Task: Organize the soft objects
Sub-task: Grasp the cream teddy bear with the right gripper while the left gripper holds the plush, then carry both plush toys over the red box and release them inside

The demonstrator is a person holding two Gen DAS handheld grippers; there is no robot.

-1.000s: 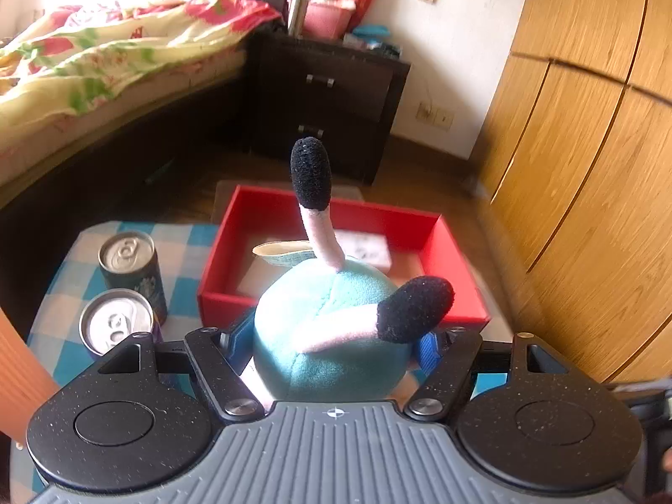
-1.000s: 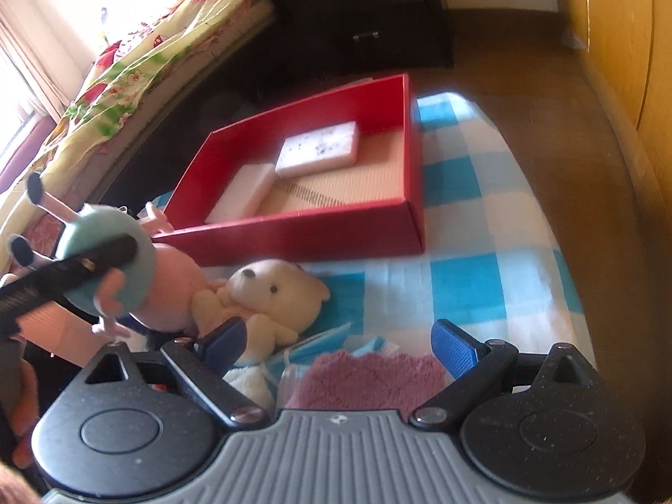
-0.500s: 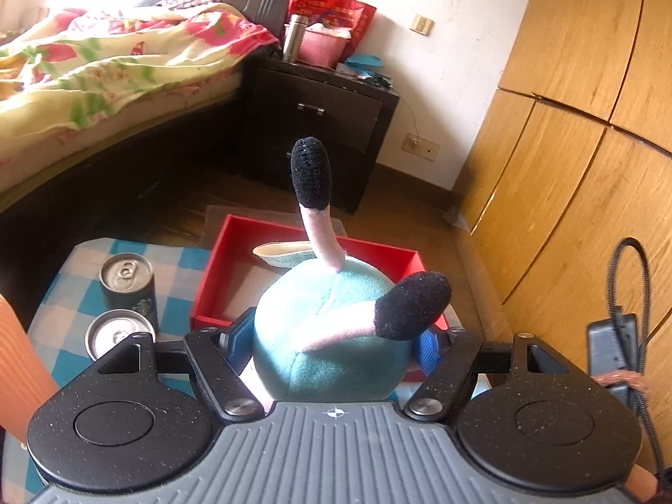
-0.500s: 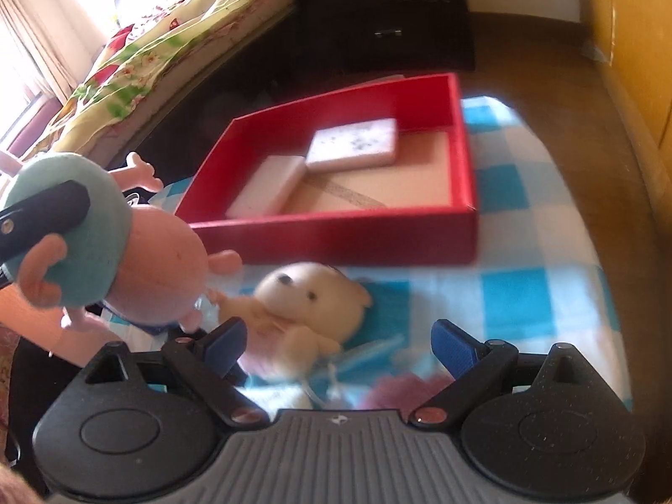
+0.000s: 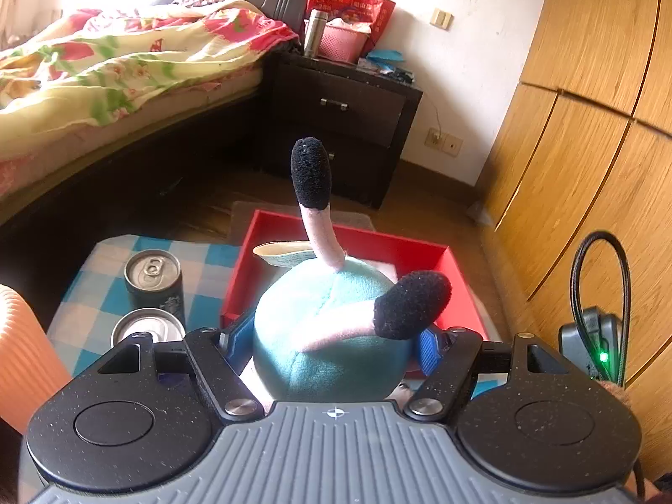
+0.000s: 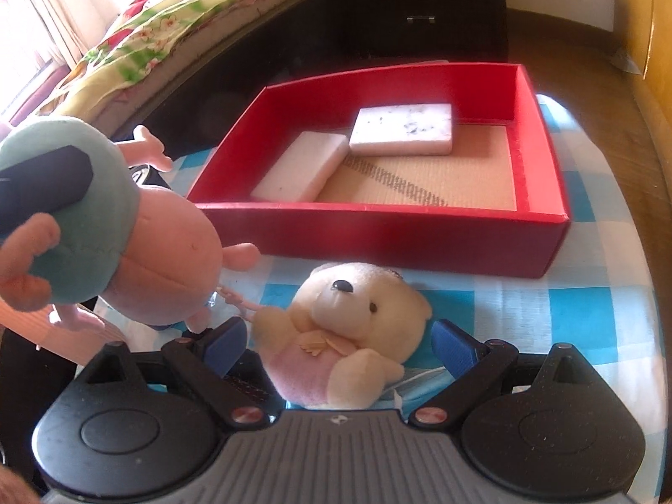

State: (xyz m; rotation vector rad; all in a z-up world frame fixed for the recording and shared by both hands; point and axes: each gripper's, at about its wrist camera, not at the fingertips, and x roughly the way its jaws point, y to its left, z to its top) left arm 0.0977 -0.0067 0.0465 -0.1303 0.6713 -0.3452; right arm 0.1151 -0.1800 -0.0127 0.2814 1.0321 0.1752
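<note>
My left gripper [image 5: 329, 346] is shut on a teal and pink pig plush [image 5: 332, 336] and holds it in the air before the red box [image 5: 458, 290]. The same plush [image 6: 138, 252] hangs at the left of the right wrist view, with a left finger [image 6: 42, 193] across it. My right gripper [image 6: 340, 342] is open, with its fingers on either side of a cream bear plush [image 6: 348, 327] that lies on the blue checked cloth [image 6: 588, 302]. The red box [image 6: 390, 231] holds two white sponges [image 6: 403, 128].
Two drink cans [image 5: 153, 281] stand on the cloth left of the box. An orange ribbed object [image 5: 25, 357] is at the left edge. A bed [image 5: 105, 75], a dark nightstand [image 5: 344, 126] and a wooden wardrobe [image 5: 588, 147] surround the table.
My left gripper has lifted the pig plush higher and away from the box. My right gripper has moved forward over the cloth until the bear lies between its fingers.
</note>
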